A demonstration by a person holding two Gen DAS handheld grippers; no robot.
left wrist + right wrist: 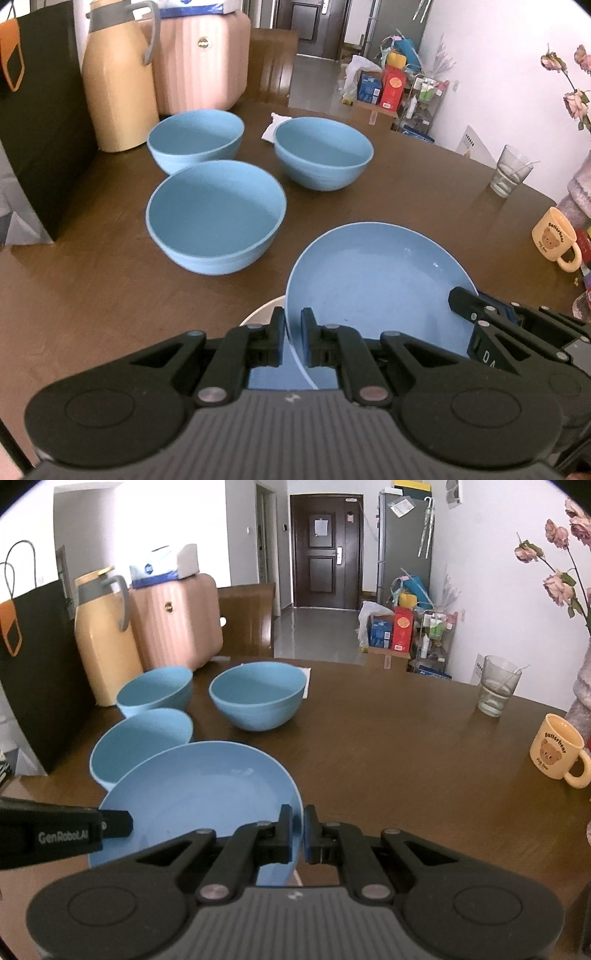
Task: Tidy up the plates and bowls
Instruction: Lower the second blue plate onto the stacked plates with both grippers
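Left wrist view is showing three blue bowls sitting on the brown wooden surface (pixel 406 192): the nearest bowl (pixel 216 216) is lying just left of and beyond the blue plate (pixel 373 280), the left rear bowl (pixel 195 138) is standing beside the beige thermos jug (pixel 118 79), and the right rear bowl (pixel 323 151) is sitting beyond the plate. One blue plate is being held at two places on its rim. The left hand-held gripper (pixel 293 339) is pinching the plate's near left rim, its two pads closed narrowly onto the edge. The right hand-held gripper (pixel 476 314) is reaching in from the right of the plate and gripping its right rim; white letters "DA" are showing on it, the rest being cut off. A pale rounded edge (pixel 260 310), hard to identify, is peeking out under the plate's left side.

Right wrist view is showing the right hand-held gripper (pixel 299 830) clamping the plate's (pixel 199 786) right rim, jaws nearly together. The left hand-held gripper's body, reading "GenRobot.AI", is entering from the left over the plate. One yellow mug (pixel 557 751), far right of the plate, is reading "Butterbear" above a bear picture; smaller text beneath is unreadable. One drinking glass (pixel 496 686) is standing beyond the mug. One black paper bag (pixel 33 672) is partly cut off at the left edge.
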